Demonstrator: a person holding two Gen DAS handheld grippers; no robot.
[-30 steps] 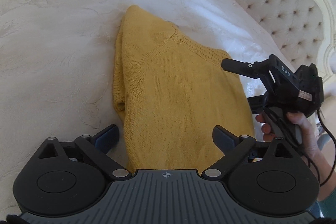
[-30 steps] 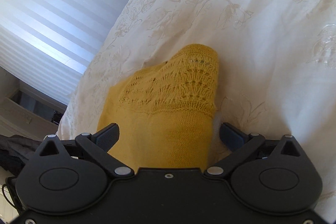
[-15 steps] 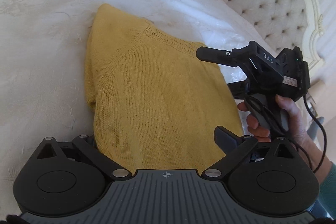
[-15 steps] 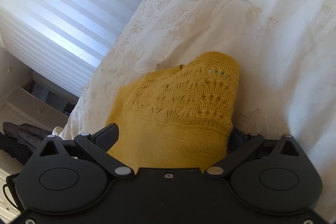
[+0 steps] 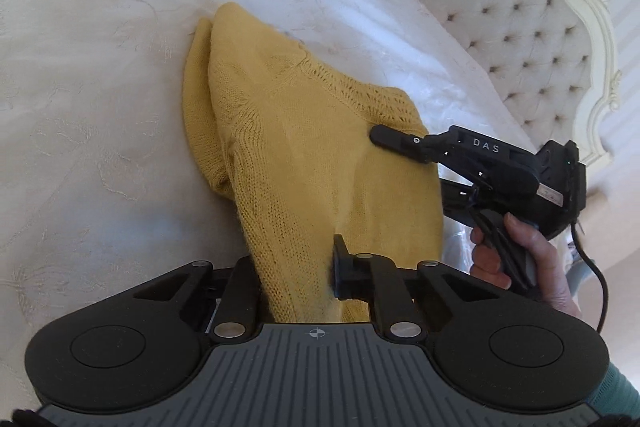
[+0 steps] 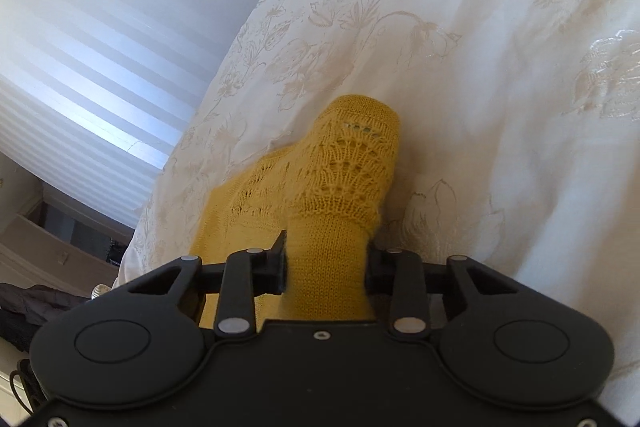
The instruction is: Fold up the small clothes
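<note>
Claws [image 5: 296, 267] [image 6: 326, 263] just closed, both pinching yellow sweater [image 5: 304, 147]

A home bedroom. A bed fills most of both views, covered by a cream bedspread [image 5: 100, 75] woven with flower patterns. At its far right end stands a tufted, buttoned headboard [image 5: 516, 23] in a carved cream frame. Striped wallpaper [image 6: 100, 39] covers the wall beside the bed.
</note>
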